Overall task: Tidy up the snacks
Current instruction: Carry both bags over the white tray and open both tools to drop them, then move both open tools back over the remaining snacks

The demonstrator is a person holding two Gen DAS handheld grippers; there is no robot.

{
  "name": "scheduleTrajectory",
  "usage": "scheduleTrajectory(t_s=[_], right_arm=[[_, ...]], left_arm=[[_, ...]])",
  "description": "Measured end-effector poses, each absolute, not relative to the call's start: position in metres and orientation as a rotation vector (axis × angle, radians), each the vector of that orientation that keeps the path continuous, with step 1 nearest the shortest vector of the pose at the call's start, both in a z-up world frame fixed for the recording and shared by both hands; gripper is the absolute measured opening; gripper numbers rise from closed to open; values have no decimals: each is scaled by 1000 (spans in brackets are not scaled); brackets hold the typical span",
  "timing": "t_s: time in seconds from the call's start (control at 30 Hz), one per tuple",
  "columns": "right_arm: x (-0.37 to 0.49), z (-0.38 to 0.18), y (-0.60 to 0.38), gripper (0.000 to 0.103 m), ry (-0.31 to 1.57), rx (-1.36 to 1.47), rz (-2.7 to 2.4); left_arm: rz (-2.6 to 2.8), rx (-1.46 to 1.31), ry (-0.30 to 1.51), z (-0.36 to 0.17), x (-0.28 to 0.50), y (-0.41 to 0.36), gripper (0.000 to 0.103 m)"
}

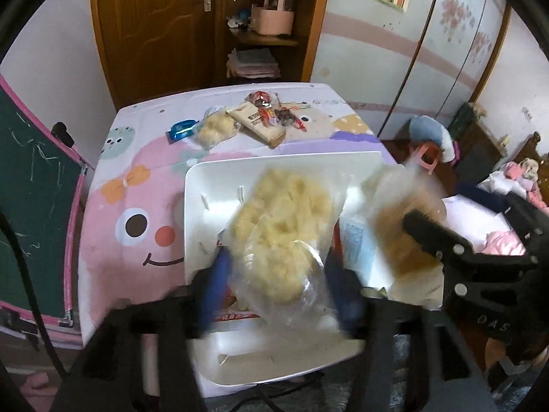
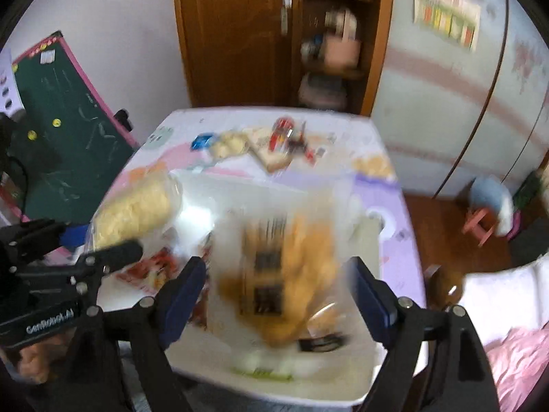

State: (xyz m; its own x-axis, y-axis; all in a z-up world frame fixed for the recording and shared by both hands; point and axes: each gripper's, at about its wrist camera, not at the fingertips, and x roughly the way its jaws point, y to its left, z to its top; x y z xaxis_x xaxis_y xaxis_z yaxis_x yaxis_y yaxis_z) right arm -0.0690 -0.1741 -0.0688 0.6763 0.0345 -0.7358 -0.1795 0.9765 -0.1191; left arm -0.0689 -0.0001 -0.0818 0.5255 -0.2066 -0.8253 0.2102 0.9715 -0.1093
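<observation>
Nearest the left wrist camera, the left gripper (image 1: 279,295) has its blue-padded fingers (image 1: 214,285) pressed against both sides of a clear bag of pale yellow puffs (image 1: 281,226), which it holds above the white tray (image 1: 206,206). Beside it, the right gripper (image 2: 278,295) is spread wider, with a blurred clear bag of golden-brown snacks (image 2: 291,274) between its fingers; motion blur hides whether the pads actually touch the bag, so its grip cannot be told. Both bags hang over the tray, where a red-printed packet (image 2: 154,267) lies on the floor near the left gripper. The tray sits at the near edge of a table covered with a pink and lilac cartoon cloth (image 1: 137,226). Farther along the cloth lies a small pile of loose snacks: a blue wrapper (image 1: 182,129), another pale puff bag (image 1: 218,127), a cream bar-shaped packet (image 1: 260,123) and red-wrapped sweets (image 1: 264,101). A green chalkboard (image 2: 72,130) leans left of the table, and a wooden door (image 1: 154,27) and shelf stand behind
</observation>
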Motion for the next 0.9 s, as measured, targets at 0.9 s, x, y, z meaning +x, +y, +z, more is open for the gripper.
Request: scheduleTrajectory(t_s=[0.9], right_arm=[[-45, -103, -172, 88, 964, -183, 96]], left_arm=[[-225, -31, 1023, -100, -50, 7, 89]])
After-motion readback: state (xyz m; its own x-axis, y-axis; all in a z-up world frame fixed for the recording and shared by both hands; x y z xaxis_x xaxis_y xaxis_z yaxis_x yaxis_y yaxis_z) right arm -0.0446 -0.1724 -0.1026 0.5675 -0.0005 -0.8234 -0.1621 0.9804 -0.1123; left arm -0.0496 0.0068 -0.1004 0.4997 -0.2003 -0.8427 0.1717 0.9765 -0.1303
